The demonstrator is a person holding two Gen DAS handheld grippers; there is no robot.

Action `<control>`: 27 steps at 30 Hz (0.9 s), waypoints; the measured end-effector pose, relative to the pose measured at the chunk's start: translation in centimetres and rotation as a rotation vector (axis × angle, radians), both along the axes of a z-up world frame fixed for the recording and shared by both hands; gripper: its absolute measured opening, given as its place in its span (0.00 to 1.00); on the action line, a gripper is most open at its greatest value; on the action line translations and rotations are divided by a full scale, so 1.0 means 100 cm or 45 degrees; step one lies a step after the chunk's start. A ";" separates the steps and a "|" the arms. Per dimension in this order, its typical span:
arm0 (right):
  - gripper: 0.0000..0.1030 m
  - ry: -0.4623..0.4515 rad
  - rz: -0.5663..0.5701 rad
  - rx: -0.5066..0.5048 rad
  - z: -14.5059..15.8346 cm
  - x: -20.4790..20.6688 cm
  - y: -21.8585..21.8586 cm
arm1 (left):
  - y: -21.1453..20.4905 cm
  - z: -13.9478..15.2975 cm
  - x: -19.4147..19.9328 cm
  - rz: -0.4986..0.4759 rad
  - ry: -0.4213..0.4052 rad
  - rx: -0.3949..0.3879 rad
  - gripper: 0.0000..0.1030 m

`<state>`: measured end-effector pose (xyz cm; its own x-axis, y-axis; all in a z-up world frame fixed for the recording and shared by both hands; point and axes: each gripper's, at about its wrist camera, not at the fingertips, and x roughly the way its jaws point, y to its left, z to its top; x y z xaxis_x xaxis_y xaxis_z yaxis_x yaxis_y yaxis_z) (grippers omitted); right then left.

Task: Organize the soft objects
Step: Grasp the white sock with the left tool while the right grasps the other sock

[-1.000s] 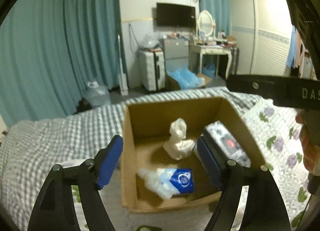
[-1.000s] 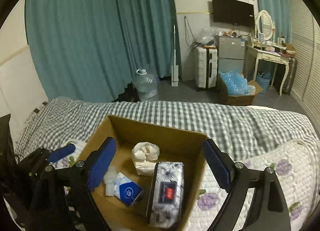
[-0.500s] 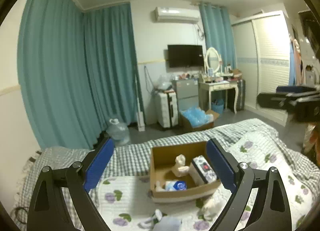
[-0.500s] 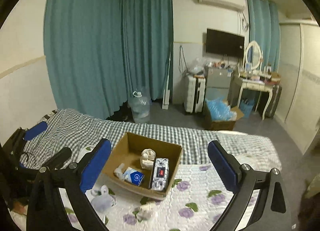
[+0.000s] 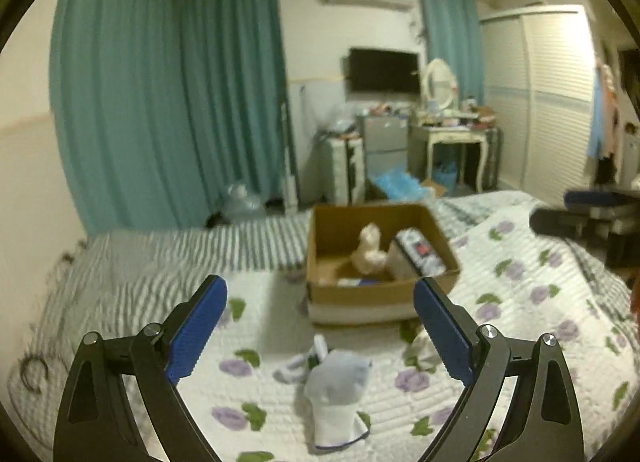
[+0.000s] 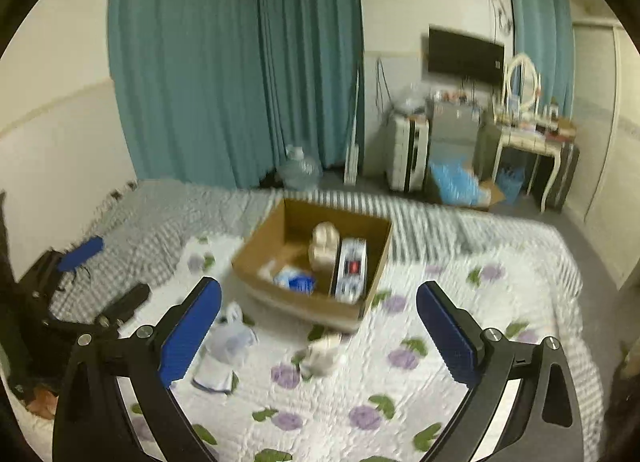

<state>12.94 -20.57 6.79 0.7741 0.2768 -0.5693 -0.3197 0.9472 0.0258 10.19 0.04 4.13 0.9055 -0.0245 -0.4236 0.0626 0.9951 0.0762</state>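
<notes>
Both grippers hang over the bed with nothing in them: the left gripper (image 5: 320, 320) has its blue pads spread wide apart, and the right gripper (image 6: 319, 322) stands just as wide, with only bedding showing between the jaws of each.

Largest of all is the bed (image 6: 460, 362), covered toward its near side by a white quilt printed with purple flowers and green leaves, and toward its far edge by a grey-and-white checked blanket (image 5: 168, 262). Teal curtains (image 6: 240, 62) hang behind the far edge of the bed.

On the quilt, close to where it meets the checked blanket, sits an open cardboard box (image 5: 372, 294). Inside it a flat tissue pack (image 6: 351, 268) with a red mark stands on edge against the box's right wall; a cream bundle of cloth (image 6: 324, 250) is just left of it toward the back wall, touching or nearly so; a blue-and-white packet (image 6: 296, 282) lies on the box floor nearer the front wall.

Outside the box, on the quilt toward the near edge of the bed, lies a pale blue-and-white sock (image 5: 338, 402), with crumpled white fabric just beyond its far end. In the left wrist view it falls between the left gripper's fingers, clear of both pads. A smaller cream cloth (image 6: 322, 354) lies crumpled on the quilt just in front of the box's near right corner, well apart from the sock.
</notes>
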 end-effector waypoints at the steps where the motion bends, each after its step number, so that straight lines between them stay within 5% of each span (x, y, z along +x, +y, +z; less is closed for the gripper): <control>1: 0.96 0.024 -0.016 -0.015 -0.017 0.008 0.003 | 0.002 -0.008 0.003 0.018 0.018 -0.011 0.93; 9: 0.95 0.124 -0.044 -0.164 -0.128 0.054 0.015 | 0.015 -0.105 0.034 0.051 0.204 -0.197 0.93; 16: 0.74 0.372 0.025 -0.103 -0.205 0.082 0.010 | 0.013 -0.157 0.048 0.067 0.394 -0.213 0.93; 20: 0.59 0.485 0.029 -0.033 -0.220 0.098 0.001 | 0.009 -0.168 0.056 0.061 0.455 -0.203 0.93; 22: 0.41 0.515 0.032 -0.016 -0.224 0.102 -0.002 | 0.007 -0.176 0.060 0.057 0.492 -0.196 0.92; 27: 0.32 0.495 0.046 0.018 -0.219 0.096 -0.006 | -0.001 -0.188 0.065 0.041 0.537 -0.141 0.91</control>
<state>22.56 -21.19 -15.15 0.4910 0.3098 -0.8142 -0.3166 0.9342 0.1646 16.65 -0.07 -14.64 0.6546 -0.0653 -0.7532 0.0341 0.9978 -0.0569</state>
